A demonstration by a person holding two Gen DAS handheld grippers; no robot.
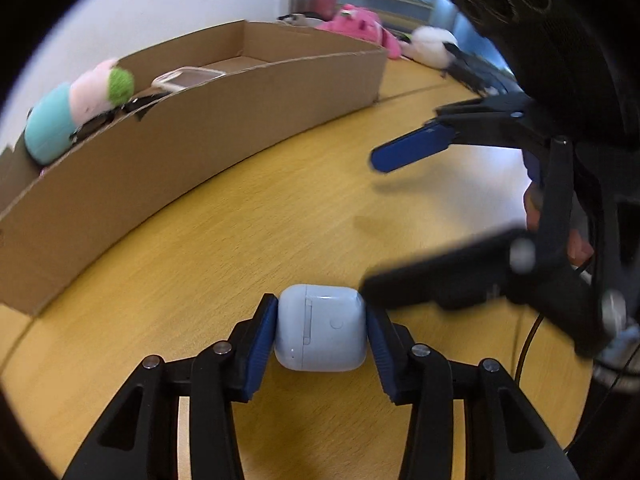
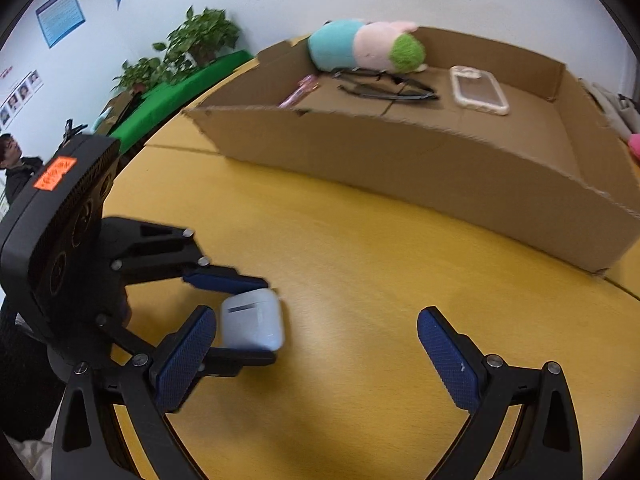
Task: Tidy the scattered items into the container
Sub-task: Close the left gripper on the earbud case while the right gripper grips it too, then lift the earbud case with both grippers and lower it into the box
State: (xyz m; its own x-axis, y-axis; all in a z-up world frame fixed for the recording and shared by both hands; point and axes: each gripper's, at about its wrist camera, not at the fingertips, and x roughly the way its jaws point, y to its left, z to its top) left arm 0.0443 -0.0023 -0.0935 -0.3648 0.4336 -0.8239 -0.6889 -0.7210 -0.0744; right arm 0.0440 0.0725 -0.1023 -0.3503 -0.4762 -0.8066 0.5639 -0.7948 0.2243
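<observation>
My left gripper (image 1: 322, 330) is shut on a pale blue earbud case (image 1: 321, 328), just above or on the yellow table; the same case shows in the right wrist view (image 2: 252, 320), held by the left gripper (image 2: 240, 312). My right gripper (image 2: 316, 354) is wide open and empty, close to the right of the case; it also appears in the left wrist view (image 1: 372, 220). The cardboard box (image 2: 420, 160) lies behind, holding a plush toy (image 2: 366, 46), black glasses (image 2: 388, 90), a clear phone case (image 2: 478, 90) and a pink item (image 2: 300, 90).
The box (image 1: 192, 148) spans the left of the left wrist view. Pink and white plush toys (image 1: 360, 24) lie on the table beyond it. Potted plants (image 2: 196, 40) and a green cloth stand at the far left. A person (image 2: 16, 164) sits at the left edge.
</observation>
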